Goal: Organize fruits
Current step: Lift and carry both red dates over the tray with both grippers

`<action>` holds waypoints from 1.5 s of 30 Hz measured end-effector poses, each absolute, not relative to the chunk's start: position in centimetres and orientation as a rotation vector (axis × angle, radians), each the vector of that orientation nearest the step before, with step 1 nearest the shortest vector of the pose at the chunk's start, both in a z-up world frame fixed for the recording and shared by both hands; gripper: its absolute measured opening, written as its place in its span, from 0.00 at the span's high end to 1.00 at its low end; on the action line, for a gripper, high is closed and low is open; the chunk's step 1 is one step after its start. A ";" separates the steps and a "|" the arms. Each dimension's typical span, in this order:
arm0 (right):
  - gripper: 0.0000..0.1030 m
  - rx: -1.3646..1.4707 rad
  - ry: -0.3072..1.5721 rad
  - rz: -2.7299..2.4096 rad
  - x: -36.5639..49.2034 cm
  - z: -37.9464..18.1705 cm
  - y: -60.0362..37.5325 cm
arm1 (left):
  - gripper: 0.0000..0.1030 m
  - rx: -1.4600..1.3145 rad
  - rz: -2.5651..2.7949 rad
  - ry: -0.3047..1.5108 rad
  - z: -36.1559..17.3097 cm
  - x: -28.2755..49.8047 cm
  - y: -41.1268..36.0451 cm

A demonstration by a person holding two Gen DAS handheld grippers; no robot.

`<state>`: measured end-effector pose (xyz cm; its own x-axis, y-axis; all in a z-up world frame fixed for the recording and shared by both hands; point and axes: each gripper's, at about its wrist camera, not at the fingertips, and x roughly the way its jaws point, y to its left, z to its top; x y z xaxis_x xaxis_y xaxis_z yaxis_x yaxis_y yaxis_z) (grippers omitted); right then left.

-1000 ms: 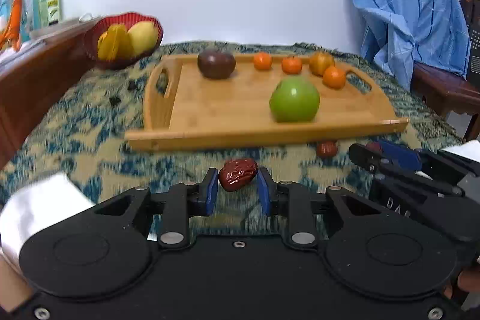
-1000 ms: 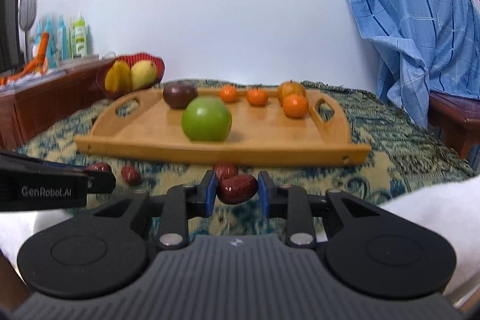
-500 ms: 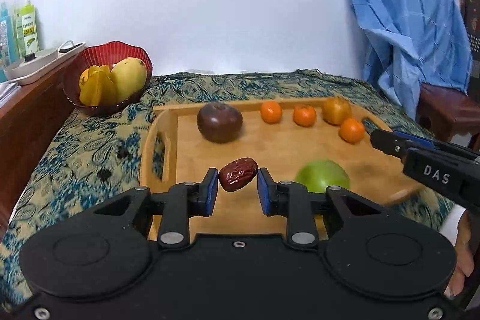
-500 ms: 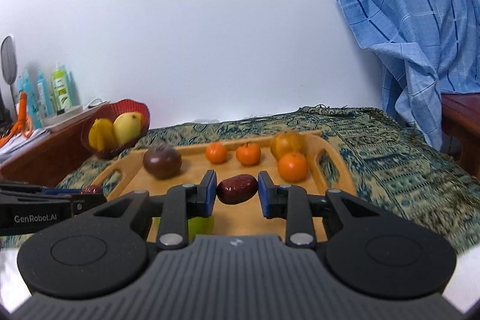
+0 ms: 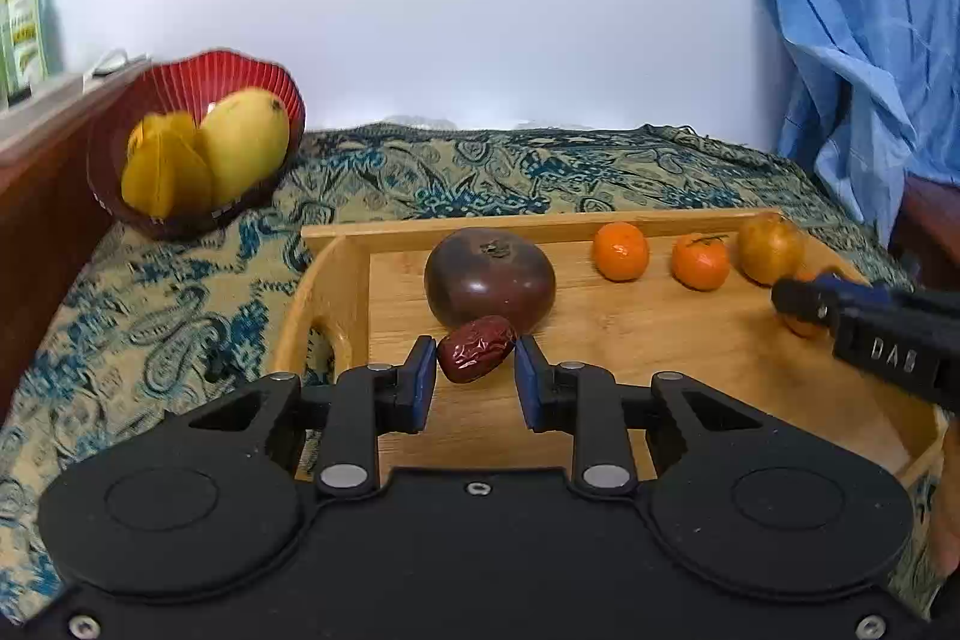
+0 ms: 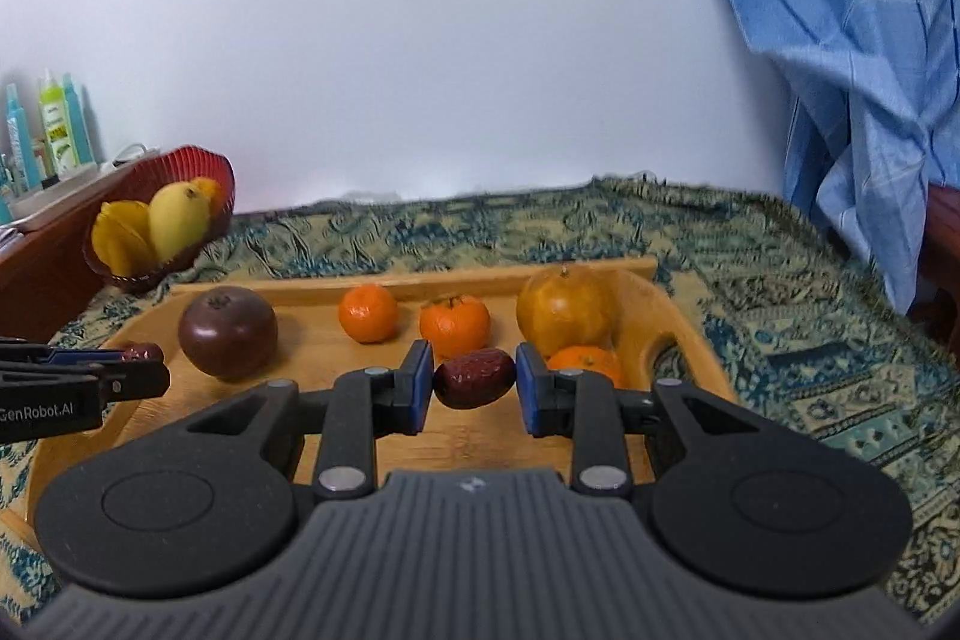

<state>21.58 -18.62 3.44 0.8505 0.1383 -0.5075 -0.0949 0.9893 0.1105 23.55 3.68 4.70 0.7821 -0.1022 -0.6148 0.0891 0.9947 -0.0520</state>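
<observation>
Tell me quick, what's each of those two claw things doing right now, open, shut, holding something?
Left gripper: shut on a red date, above the wooden tray.
Right gripper: shut on another red date, also over the tray.

On the cloth [image 6: 810,316] lies the tray [image 6: 420,280]. Seen from the right wrist, on the tray: plum [image 6: 228,331] at 9 o'clock, two tangerines [image 6: 368,313] [image 6: 454,325] centre, pear [image 6: 564,316] at 3, another tangerine [image 6: 585,363] before it. The bowl [image 5: 198,76] sits off the tray at 10, mango [image 5: 243,145] and starfruit [image 5: 162,172] in it.
</observation>
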 end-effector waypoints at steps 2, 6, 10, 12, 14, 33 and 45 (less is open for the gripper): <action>0.67 0.067 0.557 0.122 22.1 3.0 -18.2 | 0.74 -0.030 -0.104 0.681 4.2 24.0 3.6; 0.67 0.053 0.573 0.127 22.8 2.5 -17.6 | 0.74 0.005 -0.113 0.671 3.7 24.1 2.9; 0.66 0.042 0.583 0.121 23.3 2.2 -17.3 | 0.74 0.015 -0.111 0.668 3.5 24.2 2.9; 0.66 0.038 0.597 0.115 23.5 2.0 -17.2 | 0.74 0.008 -0.110 0.673 3.5 24.2 3.0; 0.66 0.036 0.609 0.108 23.7 1.8 -17.2 | 0.74 0.002 -0.106 0.677 3.4 24.3 3.2; 0.65 0.052 0.645 0.092 24.2 1.3 -17.2 | 0.74 -0.018 -0.081 0.717 2.3 24.8 3.5; 0.62 0.053 0.647 0.090 24.1 1.3 -17.3 | 0.73 -0.010 -0.076 0.715 2.3 24.8 3.5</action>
